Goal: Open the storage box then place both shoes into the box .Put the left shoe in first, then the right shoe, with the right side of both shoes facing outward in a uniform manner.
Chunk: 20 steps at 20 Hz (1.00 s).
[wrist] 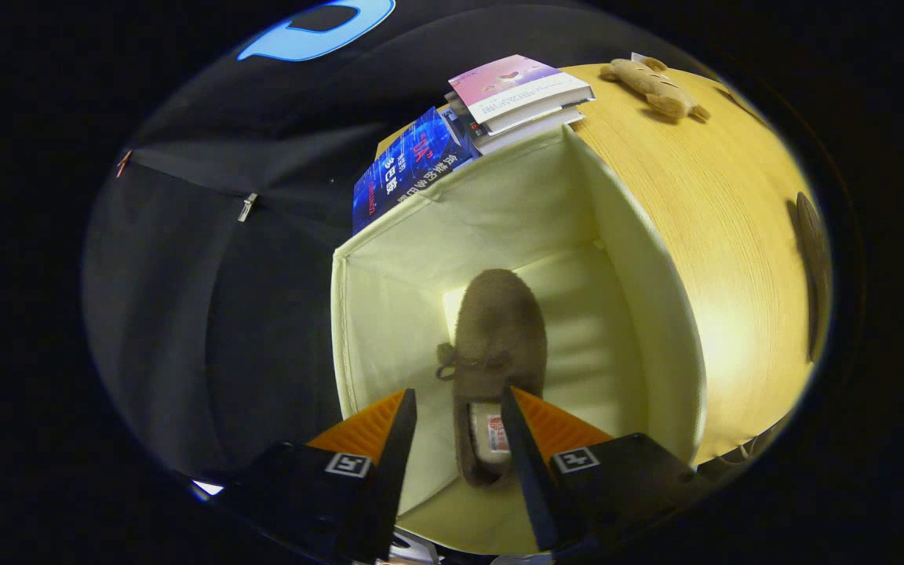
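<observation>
I look down into an open cream fabric storage box [389, 329] standing on a wooden table [703, 204]. A brown suede shoe [499, 322] with a small bow lies on the box floor, its toe pointing away from me and its heel opening between my fingers. My gripper [458, 392] hangs over the heel end with its fingers apart. The left finger stands clear of the shoe's side; the right finger overlaps the edge of the opening. The jaws are not pressing on anything that I can see.
Beyond the box's far wall lie a blue book [405, 169] and a stack of books [519, 94]. A tan plush toy [656, 86] rests at the table's far side. A dark round object [811, 267] sits at the table's right. Black cloth hangs to the left.
</observation>
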Available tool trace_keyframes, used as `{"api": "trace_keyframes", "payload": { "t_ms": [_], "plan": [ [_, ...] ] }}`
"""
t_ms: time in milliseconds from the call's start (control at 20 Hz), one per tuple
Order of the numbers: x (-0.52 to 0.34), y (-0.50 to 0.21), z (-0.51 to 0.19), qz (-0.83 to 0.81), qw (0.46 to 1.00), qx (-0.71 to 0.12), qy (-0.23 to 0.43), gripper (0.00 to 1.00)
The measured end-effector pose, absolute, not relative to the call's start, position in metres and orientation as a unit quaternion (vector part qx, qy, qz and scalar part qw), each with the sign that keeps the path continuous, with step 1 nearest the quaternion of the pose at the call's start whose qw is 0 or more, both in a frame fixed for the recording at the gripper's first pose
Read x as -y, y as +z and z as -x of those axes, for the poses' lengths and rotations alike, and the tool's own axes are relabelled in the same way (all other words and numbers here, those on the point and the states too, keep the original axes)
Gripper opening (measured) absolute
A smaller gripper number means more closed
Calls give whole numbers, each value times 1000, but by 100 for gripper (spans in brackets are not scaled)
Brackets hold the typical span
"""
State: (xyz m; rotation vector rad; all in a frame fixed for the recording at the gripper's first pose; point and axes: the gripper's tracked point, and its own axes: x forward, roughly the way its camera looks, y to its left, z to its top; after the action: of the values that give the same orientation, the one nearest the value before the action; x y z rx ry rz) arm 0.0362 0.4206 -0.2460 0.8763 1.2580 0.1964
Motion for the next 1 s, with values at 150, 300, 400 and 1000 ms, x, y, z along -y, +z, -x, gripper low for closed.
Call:
{"api": "trace_keyframes", "payload": {
  "t_ms": [150, 300, 400, 1000],
  "plan": [
    [-412, -234, -33, -391, 724, -557, 110, 92],
    [-395, -214, -27, -376, 742, -538, 139, 99],
    [-372, -196, -27, -360, 764, -513, 153, 99],
    [-135, -196, 12, -261, 849, -454, 73, 99]
  ]
}}
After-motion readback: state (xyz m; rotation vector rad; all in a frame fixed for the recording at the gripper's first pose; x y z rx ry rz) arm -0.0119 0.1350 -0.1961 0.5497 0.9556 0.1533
